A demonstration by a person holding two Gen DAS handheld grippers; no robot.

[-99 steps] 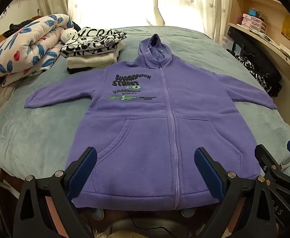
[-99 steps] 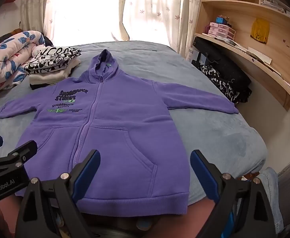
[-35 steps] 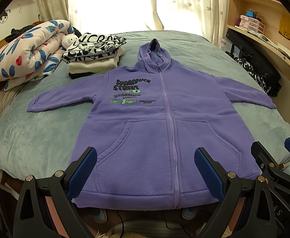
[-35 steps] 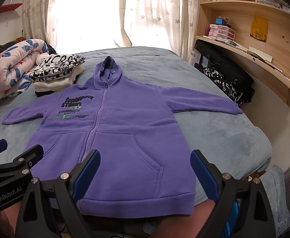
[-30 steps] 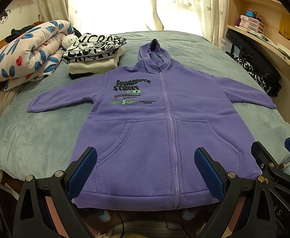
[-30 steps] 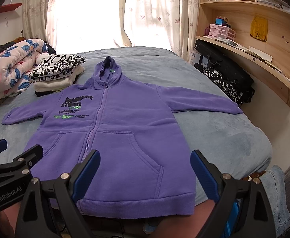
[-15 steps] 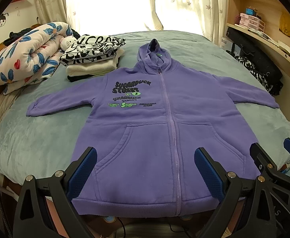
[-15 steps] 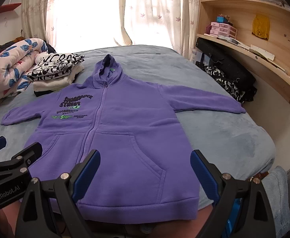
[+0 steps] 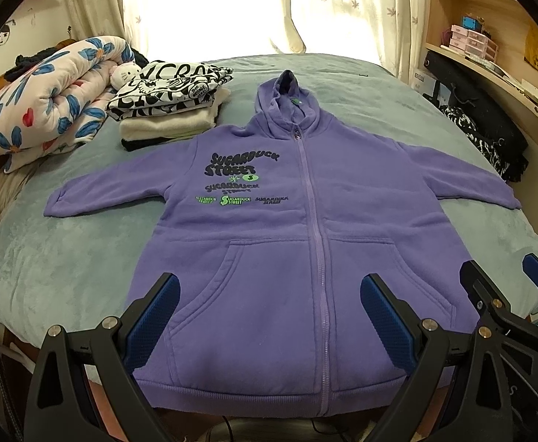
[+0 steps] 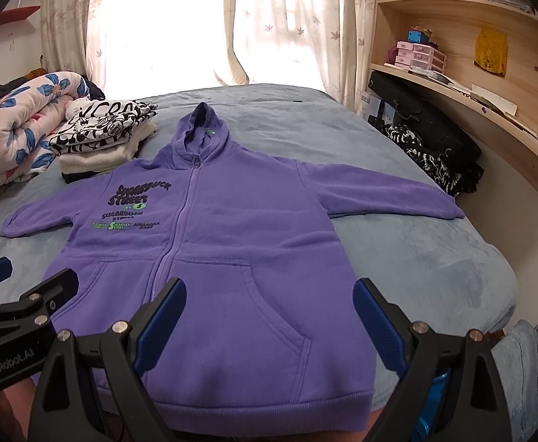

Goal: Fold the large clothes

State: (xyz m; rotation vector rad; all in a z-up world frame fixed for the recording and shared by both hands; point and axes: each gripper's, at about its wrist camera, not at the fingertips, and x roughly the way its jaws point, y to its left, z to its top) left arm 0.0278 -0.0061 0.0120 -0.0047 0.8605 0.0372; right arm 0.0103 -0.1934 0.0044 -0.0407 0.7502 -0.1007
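A purple zip-up hoodie [image 9: 287,243] [image 10: 228,243] lies flat and face up on the grey-blue bed [image 9: 66,258], hood toward the window, both sleeves spread out sideways. Its hem hangs at the bed's near edge. My left gripper [image 9: 269,313] hovers open over the lower front near the hem, nothing between its blue pads. My right gripper [image 10: 269,313] is open too, above the right pocket. In the left wrist view the right gripper [image 9: 508,294] shows at the lower right edge; in the right wrist view the left gripper [image 10: 22,294] shows at the lower left.
A stack of folded clothes [image 9: 169,107] [image 10: 103,136] sits at the back left beside a rolled floral quilt [image 9: 44,92]. Black patterned garments [image 10: 438,151] lie along the bed's right side under a wooden shelf [image 10: 471,103]. Curtains [image 9: 342,7] cover the window behind.
Both grippers have crept forward over the hoodie's hem, so the garment fills more of each view. Their jaws have stayed open. The hoodie has not moved.
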